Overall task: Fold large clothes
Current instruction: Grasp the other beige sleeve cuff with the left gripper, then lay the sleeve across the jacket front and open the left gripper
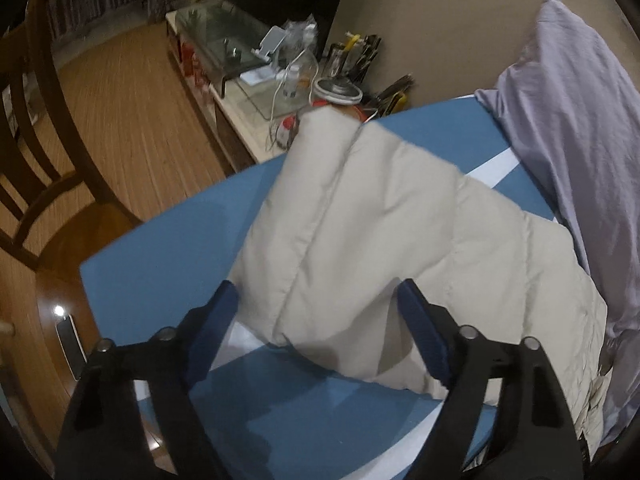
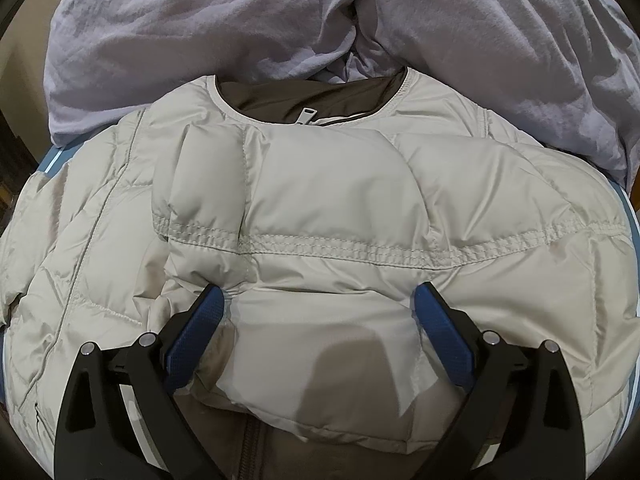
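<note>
A beige quilted puffer jacket (image 1: 380, 208) lies on a blue table top (image 1: 172, 248). In the left wrist view one padded sleeve stretches toward the table's far edge. My left gripper (image 1: 318, 290) hovers over the sleeve's near end, jaws wide, the puffy fabric between them with no visible squeeze. In the right wrist view the jacket (image 2: 340, 192) lies front up, its brown lining and zipper pull (image 2: 306, 115) at the collar. A sleeve is folded across the chest. My right gripper (image 2: 318, 294) stands open over it, its blue fingertips (image 2: 212, 300) touching the fabric either side of the cuff.
A crumpled lilac cloth (image 1: 568, 120) is heaped along the table's far side, beyond the collar (image 2: 200, 20). A wooden chair (image 1: 36, 140) stands on the wood floor at left. A cluttered side counter (image 1: 256, 80) runs behind the table. A phone (image 1: 71, 346) lies near the left edge.
</note>
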